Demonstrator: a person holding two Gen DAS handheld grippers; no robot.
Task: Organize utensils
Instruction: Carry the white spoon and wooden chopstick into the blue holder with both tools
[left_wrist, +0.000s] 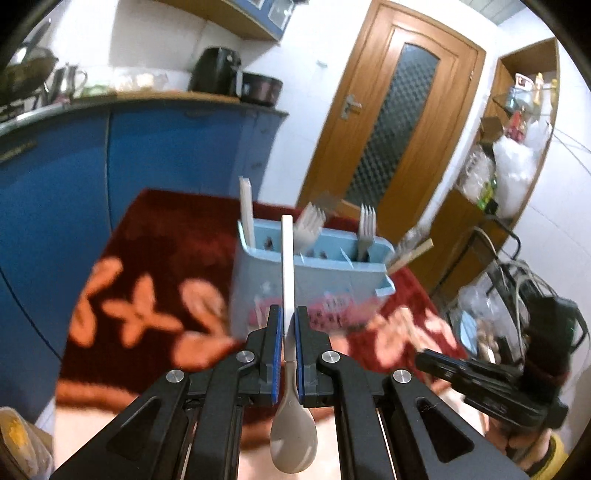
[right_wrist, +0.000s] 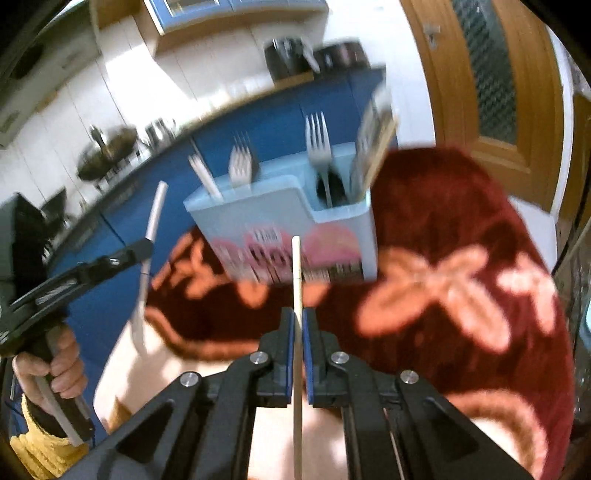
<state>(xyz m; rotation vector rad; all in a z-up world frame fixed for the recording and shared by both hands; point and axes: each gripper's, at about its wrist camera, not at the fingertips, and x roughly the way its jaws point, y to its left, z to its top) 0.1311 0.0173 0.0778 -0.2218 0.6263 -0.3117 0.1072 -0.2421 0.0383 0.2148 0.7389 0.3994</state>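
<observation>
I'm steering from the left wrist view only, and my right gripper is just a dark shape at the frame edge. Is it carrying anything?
Observer: Yes. The right gripper is shut on a thin wooden stick, perhaps a chopstick, pointing toward the light blue utensil holder.
Operator: Which way does my spoon sit from that side?
Observer: The white plastic spoon in the left gripper has its handle up, left of the holder and clear of it.
Operator: What's in the holder's end pocket nearest the right gripper?
Observer: A fork stands there, tines up, beside some blurred utensils I can't identify.
</observation>
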